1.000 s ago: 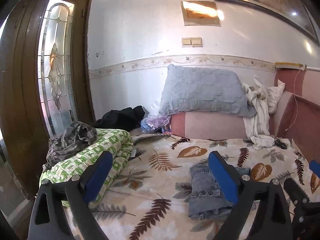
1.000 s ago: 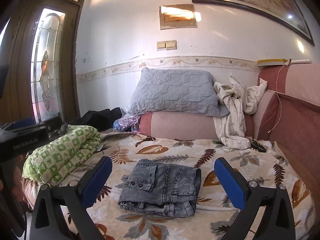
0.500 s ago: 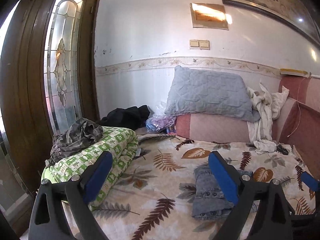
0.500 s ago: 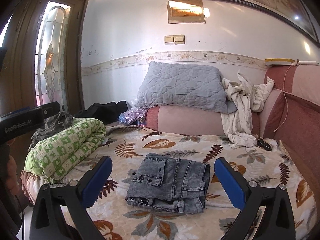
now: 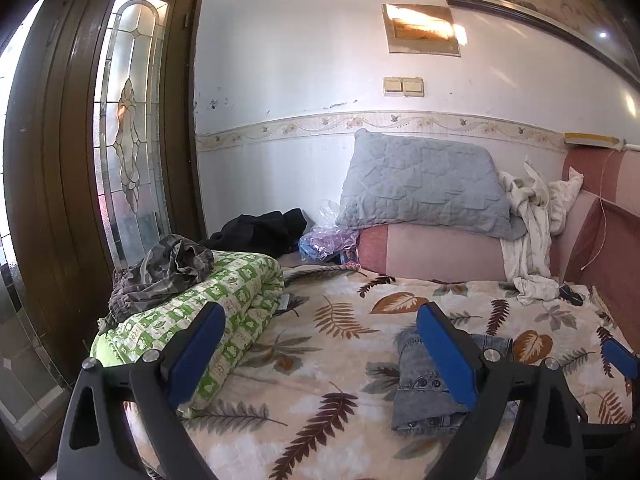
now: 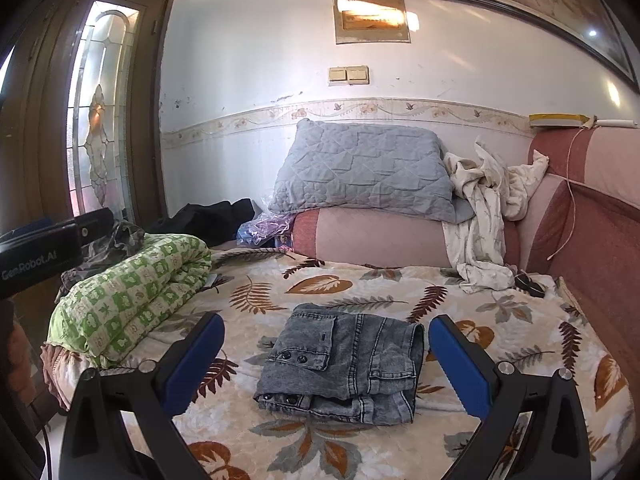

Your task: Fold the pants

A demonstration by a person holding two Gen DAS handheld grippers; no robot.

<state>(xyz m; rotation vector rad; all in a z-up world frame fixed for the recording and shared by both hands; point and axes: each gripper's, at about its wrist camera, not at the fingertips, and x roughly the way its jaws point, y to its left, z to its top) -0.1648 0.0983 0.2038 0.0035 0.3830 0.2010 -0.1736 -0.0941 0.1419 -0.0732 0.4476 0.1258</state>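
Lying beyond right tool (image 6: 326, 354): folded pants (image 6: 344, 364)

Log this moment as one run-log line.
jeans: folded, on leaf blanket | left tongs: open, empty | right tongs: open, empty, above jeans | contact: none

I can read "GenRobot.AI" in pale letters on the left gripper (image 6: 44, 254) body. I find nothing else legible.

Leaf-print bedspread (image 6: 360, 280) covers the bed. Rolled green-and-white checked quilt (image 6: 132, 296) lies at its left edge, crumpled camouflage garment (image 5: 164, 268) on top. Grey quilted pillow (image 6: 364, 172) rests on pink bolster (image 6: 380, 240); cream cloth (image 6: 484, 208) drapes beside it.
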